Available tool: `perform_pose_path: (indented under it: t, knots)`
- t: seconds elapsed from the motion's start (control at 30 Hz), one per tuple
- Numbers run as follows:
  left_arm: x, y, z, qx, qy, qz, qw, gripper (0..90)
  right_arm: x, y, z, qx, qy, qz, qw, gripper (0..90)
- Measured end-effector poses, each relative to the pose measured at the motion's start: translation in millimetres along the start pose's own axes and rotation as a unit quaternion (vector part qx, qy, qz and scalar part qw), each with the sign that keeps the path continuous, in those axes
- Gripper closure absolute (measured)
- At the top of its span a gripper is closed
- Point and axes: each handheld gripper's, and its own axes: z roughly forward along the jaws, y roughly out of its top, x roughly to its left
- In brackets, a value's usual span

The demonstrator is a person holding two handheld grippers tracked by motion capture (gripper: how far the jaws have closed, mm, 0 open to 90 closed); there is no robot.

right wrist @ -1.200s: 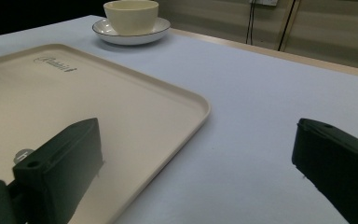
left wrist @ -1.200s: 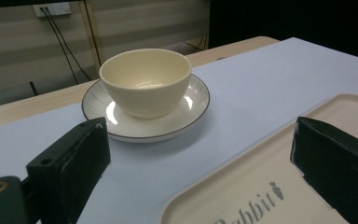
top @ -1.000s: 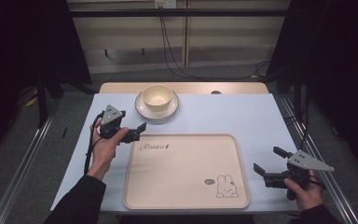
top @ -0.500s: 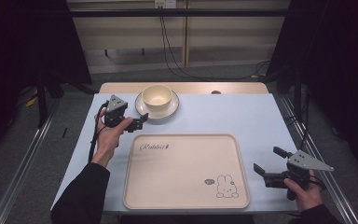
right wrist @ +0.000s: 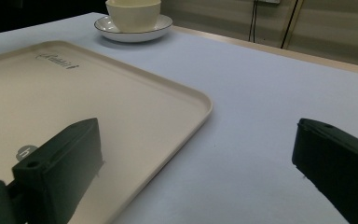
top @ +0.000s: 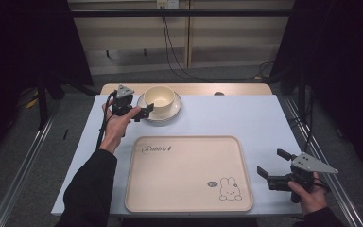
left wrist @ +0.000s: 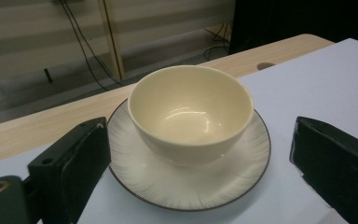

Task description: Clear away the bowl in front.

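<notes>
A bowl [top: 159, 97] is sitting on a saucer [top: 172, 109] at the far side of the table [top: 246, 116], left of centre. A tray [top: 189, 175] is lying flat on the near half, well apart from the saucer. The left gripper [top: 144, 112] is hovering just beside the saucer's left edge, its jaws standing wide on either side of the saucer in its own view. The right gripper [top: 270, 163] is sitting just right of the tray's near right corner, jaws apart, one over the tray's edge.

Cream bowl [left wrist: 190, 112], dark-rimmed white saucer [left wrist: 242, 175], beige rabbit-printed tray [top: 189, 175].
</notes>
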Motion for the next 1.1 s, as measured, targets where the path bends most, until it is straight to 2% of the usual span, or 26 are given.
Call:
perform_pose_path:
  t: [0.03, 0.13, 0.2, 0.27, 0.37, 0.4, 0.43, 0.47, 0.53, 0.63, 0.67, 0.77, 0.93, 1.03, 1.07, 1.1]
  knots:
    - [0.5, 3.1, 6.1, 0.003, 0.012, 0.002, 0.9999, 4.5, 0.1, 0.0, 0.0, 0.001, 0.000, 0.001, 1.0000, 1.1]
    - [3.8, 7.4, 13.0, 0.012, 0.005, -0.008, 0.9999, 4.8, 0.2, -0.1, -0.2, 0.000, 0.000, 0.000, 1.0000, 1.2]
    - [5.1, 8.4, 17.2, 0.012, 0.005, -0.004, 0.9999, 5.9, 0.2, -0.2, -0.3, 0.000, 0.001, 0.001, 1.0000, 1.2]
    - [6.4, 8.8, 22.1, 0.018, 0.010, -0.002, 0.9998, 6.4, 0.3, -0.1, -0.4, 0.000, 0.002, 0.003, 1.0000, 1.2]
    - [9.3, 9.2, 27.4, 0.021, 0.006, -0.012, 0.9997, 6.0, -0.2, -0.2, -0.7, -0.004, 0.004, 0.002, 1.0000, 1.3]
    - [11.3, 10.4, 32.4, 0.028, 0.016, -0.011, 0.9994, 6.4, -0.4, -0.3, -0.4, -0.005, 0.003, 0.002, 1.0000, 1.3]
    - [11.3, 10.4, 32.4, 0.028, 0.016, -0.011, 0.9994, 7.1, -0.3, -0.3, -0.5, -0.004, 0.003, 0.002, 1.0000, 1.4]
    - [11.9, 10.9, 38.0, 0.026, 0.016, -0.020, 0.9993, 7.0, -0.2, -0.2, -0.5, -0.005, 0.003, 0.001, 1.0000, 1.4]
    - [11.9, 11.3, 42.8, 0.041, 0.021, -0.003, 0.9989, 7.6, 0.1, -0.1, -1.2, -0.004, 0.004, 0.005, 1.0000, 1.4]
    - [11.5, 12.2, 47.2, 0.043, 0.021, 0.001, 0.9989, 7.8, -0.1, -0.2, -1.0, -0.004, 0.003, 0.004, 1.0000, 1.2]
    - [12.1, 13.0, 51.3, 0.038, 0.021, -0.008, 0.9990, 8.3, -0.4, -0.3, -0.5, -0.004, 0.003, 0.002, 1.0000, 1.3]
    - [14.9, 13.1, 58.3, 0.052, 0.031, -0.018, 0.9980, 11.0, -0.2, -0.4, -0.8, -0.004, 0.002, 0.001, 1.0000, 1.4]
    - [16.7, 11.4, 65.6, 0.049, 0.033, -0.034, 0.9977, 15.5, 0.4, -0.4, -1.1, -0.005, 0.003, 0.002, 1.0000, 1.8]
    - [17.8, 7.4, 69.2, 0.069, 0.048, -0.035, 0.9958, 21.4, -0.2, -0.4, -0.8, -0.004, -0.002, -0.002, 1.0000, 2.2]
    - [17.4, 5.0, 72.3, 0.069, 0.048, -0.044, 0.9955, 22.6, -0.1, -0.3, -1.0, -0.003, -0.001, 0.000, 1.0000, 2.1]
    - [19.2, 3.6, 73.9, 0.089, 0.042, -0.038, 0.9945, 21.4, -0.2, 0.0, -1.5, -0.004, 0.001, 0.001, 1.0000, 2.1]
